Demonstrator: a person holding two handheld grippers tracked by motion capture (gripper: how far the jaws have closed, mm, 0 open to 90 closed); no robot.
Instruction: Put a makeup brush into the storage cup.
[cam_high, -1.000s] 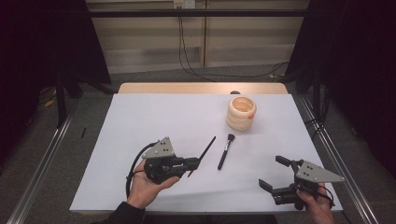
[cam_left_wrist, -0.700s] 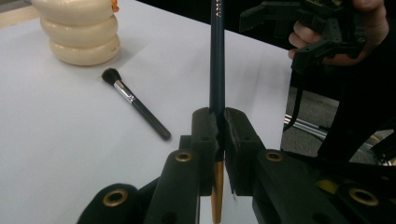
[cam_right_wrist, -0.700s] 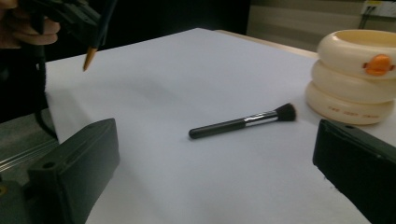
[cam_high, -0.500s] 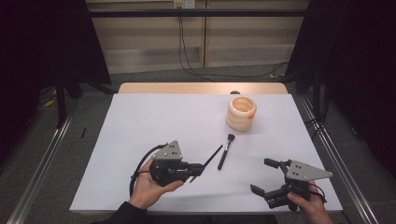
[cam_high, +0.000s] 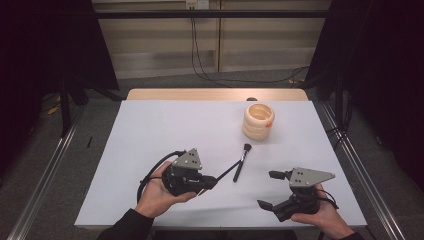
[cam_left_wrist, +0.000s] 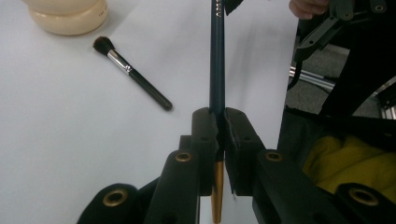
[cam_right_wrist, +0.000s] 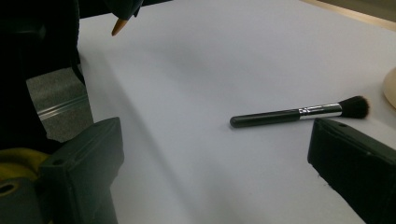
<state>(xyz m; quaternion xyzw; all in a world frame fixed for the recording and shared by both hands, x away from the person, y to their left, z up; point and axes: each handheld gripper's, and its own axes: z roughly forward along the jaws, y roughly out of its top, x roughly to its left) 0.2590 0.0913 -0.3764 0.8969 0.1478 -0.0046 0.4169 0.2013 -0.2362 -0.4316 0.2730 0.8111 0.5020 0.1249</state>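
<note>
the left claw (cam_high: 212, 181) is clamped on a slim dark teal pencil-like stick with a golden end (cam_left_wrist: 217, 70), its pads pressed tight on the shaft, which juts forward above the white matte surface (cam_high: 165, 130). the right claw (cam_high: 272, 190) stands wide apart, holding nothing. a black-handled makeup brush with a silver ferrule and dark soft bristles (cam_high: 241, 162) lies flat on the surface between the two claws, just beside the stick's tip. a cream ribbed round holder (cam_high: 258, 121) stands farther back.
</note>
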